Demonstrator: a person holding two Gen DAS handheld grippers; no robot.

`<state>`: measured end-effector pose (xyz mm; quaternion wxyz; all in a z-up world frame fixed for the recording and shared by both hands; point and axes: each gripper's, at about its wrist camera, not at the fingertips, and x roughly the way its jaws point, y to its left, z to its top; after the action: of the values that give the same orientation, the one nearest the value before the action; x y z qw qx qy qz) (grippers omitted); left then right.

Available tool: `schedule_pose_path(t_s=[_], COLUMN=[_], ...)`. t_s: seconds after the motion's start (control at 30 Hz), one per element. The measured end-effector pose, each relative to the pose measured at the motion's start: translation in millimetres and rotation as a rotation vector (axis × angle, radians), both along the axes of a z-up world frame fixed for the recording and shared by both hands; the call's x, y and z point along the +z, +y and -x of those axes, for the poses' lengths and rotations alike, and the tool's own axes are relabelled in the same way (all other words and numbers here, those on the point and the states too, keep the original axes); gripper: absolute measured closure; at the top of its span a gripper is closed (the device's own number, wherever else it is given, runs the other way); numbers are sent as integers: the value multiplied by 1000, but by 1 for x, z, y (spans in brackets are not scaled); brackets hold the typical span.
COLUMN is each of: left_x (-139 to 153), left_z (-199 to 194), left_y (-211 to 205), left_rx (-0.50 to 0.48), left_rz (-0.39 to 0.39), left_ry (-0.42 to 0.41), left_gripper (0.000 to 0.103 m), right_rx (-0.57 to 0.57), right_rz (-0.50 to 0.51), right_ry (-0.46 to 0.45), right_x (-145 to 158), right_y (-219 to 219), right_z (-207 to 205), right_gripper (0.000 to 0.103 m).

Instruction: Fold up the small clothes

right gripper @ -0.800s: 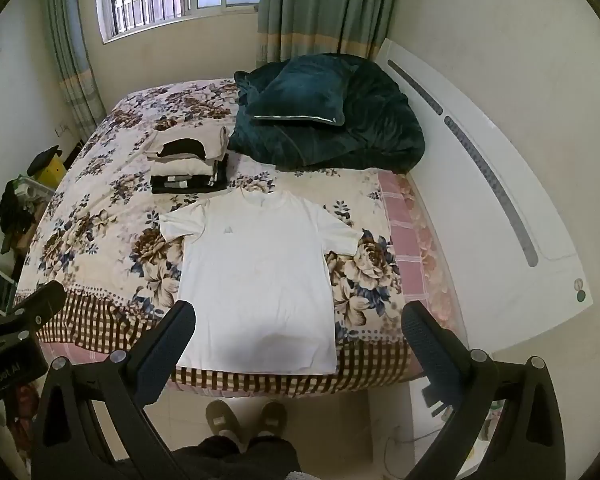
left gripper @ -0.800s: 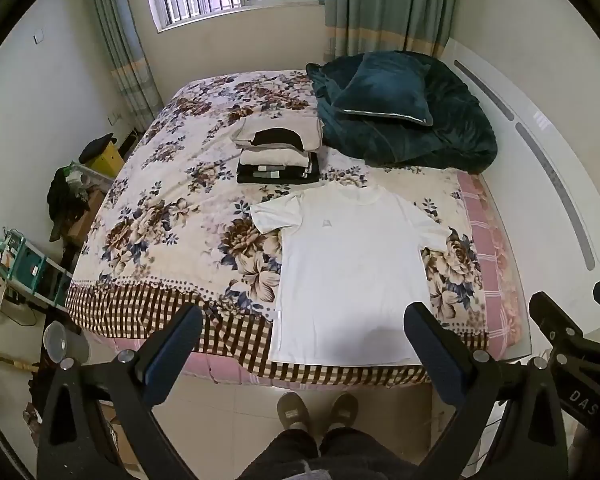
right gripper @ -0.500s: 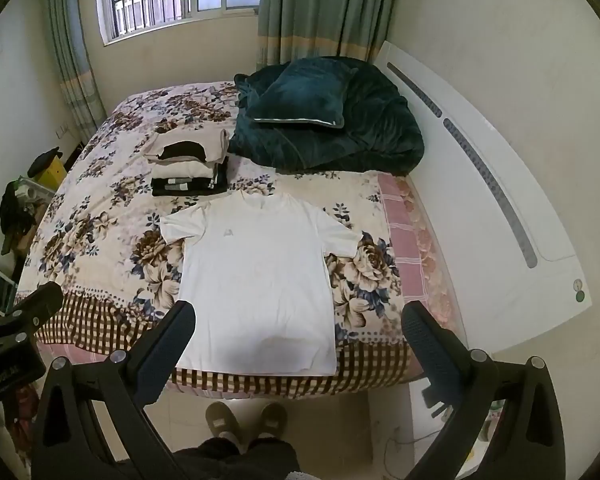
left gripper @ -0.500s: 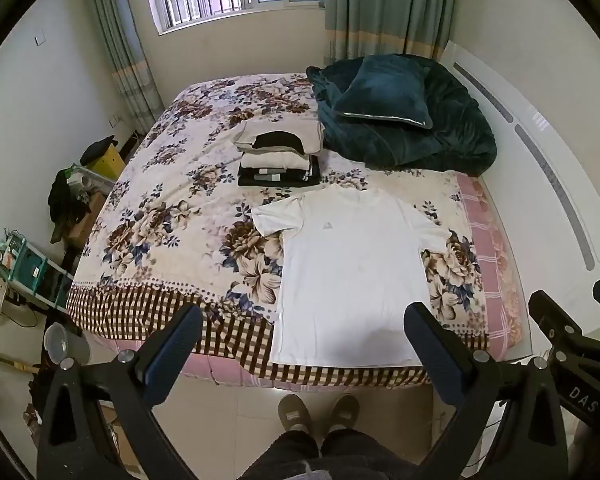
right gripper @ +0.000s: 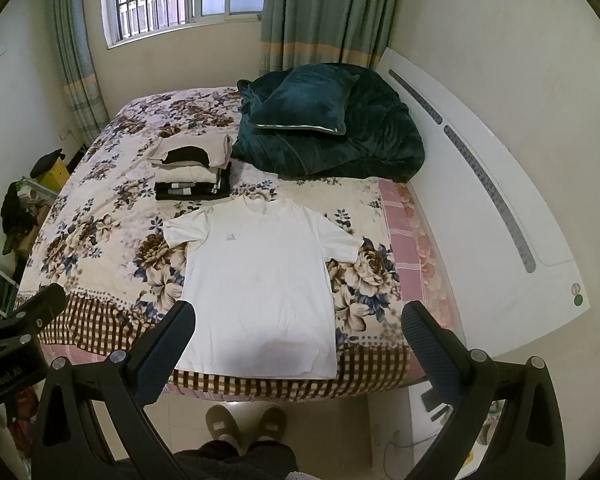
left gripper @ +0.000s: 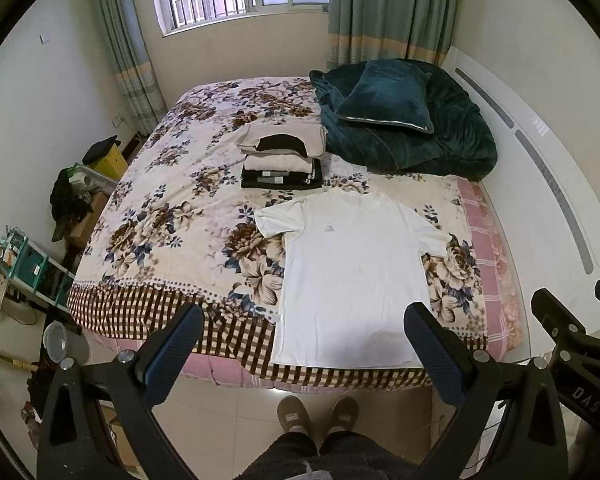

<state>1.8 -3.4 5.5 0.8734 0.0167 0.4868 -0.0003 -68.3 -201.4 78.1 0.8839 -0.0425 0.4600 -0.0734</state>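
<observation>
Almost nothing has moved since the earlier frames: both tongs hang over the foot of the bed as before, and the view has only slid a touch, so the bed sits slightly lower in the left one.

The left tongs stand wide open with nothing between their dark blue pads. The white T-shirt lies flat, front up, beyond and below them; its hem runs along the edge of the bed from the gap between the fingers across to the right finger, apart from both. The right tongs are likewise spread fully and empty, and there the T-shirt lies ahead of the left finger and the gap, its hem just past the fingertips, with no contact.

On the shirt's chest is a small grey mark, too small to read. The right tongs' body, seen at the edge of the left view, bears the white letters "DAS"; the left tongs' body in the right view carries writing ending in "Robot.AI", its start cut off.

Past the collar sits a stack of folded clothes in cream and black. To the right of it lie a dark green blanket and a cushion. All rest on the flowered bedspread. Below the tongs, a person's slippers stand on the tiled floor.
</observation>
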Motion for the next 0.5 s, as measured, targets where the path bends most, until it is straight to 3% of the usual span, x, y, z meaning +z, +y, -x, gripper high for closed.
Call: schedule_pose_path(t_s=[0.5], left_x=[7], left_z=[4], left_y=[-1], left_rx=[4], left_rz=[12], left_ry=[-14], left_gripper=[0], right_rx=[12], right_rz=[0], right_ry=[-18], right_x=[16], right_y=[-4], right_z=[6], right_gripper=[0])
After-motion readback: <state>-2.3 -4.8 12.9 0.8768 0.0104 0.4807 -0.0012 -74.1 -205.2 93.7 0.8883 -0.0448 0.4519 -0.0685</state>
